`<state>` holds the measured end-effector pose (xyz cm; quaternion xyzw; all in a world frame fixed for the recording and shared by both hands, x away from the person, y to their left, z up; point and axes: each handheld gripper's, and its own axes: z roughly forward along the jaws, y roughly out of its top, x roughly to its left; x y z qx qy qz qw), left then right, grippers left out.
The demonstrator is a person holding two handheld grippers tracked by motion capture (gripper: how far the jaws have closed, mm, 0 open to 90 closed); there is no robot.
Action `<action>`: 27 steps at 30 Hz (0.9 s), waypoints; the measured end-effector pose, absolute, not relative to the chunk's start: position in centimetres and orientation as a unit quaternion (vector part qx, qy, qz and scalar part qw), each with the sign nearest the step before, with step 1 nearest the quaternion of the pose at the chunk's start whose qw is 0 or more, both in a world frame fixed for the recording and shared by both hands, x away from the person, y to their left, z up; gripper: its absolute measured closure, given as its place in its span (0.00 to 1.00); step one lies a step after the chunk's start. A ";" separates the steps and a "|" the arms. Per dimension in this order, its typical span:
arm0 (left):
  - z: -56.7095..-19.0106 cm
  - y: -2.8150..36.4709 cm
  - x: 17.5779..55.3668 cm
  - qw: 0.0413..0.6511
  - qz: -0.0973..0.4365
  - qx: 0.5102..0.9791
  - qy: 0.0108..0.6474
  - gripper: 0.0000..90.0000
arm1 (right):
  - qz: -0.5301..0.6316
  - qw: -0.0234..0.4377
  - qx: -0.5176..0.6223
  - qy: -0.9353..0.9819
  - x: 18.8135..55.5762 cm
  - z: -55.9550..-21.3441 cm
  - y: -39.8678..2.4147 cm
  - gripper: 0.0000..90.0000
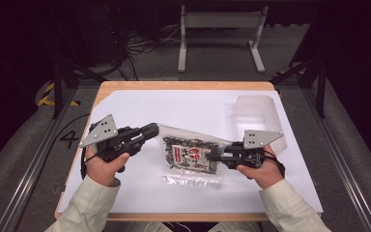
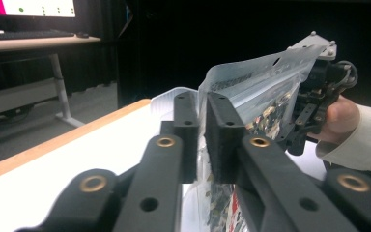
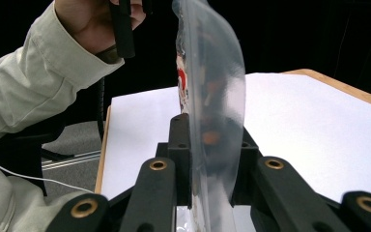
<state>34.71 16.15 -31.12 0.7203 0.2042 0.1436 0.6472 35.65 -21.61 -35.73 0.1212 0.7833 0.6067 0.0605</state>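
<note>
Bag (image 1: pixel 189 153) sat mid-desk, a clear zip pouch w/ dark bits and a red-white label inside, held up off the white sheet (image 1: pixel 140 193) between both claws. Left claw (image 1: pixel 150 130) was at the bag's 9 o'clock edge. In the left gripper view its pads (image 2: pixel 222 137) stood close together w/ the plastic edge running between them; a sliver of gap showed, so the pinch looked light, prob. just clamped on film. Right claw (image 1: pixel 213 155) was at the bag's 3 o'clock edge. In the right gripper view the film stood edge-on between the jaws, which looked closed tight on it, w/ the bag bowing above them.

Why held so: gripping opposite edges keeps the floppy pouch stretched and stops contents slumping to one end. It also likely sets up pulling the zip end apart, or carrying the bag over to the clear tub (image 1: pixel 257 116) at about 1 o'clock from the bag, near the desk's (image 1: pixel 183 85) far right corner. The tub lay apart from the bag, untouched.

Both hands (image 1: pixel 107 165) rested low at 6 o'clock, forearms steadying the hold.
</note>
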 end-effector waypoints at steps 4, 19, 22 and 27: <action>-31.3 16.2 35.0 0.639 0.145 0.724 0.214 0.78 | 0.610 0.059 0.124 0.781 35.6 -35.5 -21.8 0.85; -33.3 17.1 35.8 0.602 0.161 0.744 0.240 0.43 | 0.609 0.094 0.147 0.774 35.6 -33.8 -23.2 0.85; -34.1 17.3 36.2 0.597 0.161 0.747 0.246 0.38 | 0.610 0.108 0.157 0.769 35.7 -33.2 -23.5 0.85; -35.1 17.7 36.6 0.584 0.155 0.753 0.260 0.30 | 0.610 0.126 0.178 0.762 35.8 -32.3 -24.2 0.85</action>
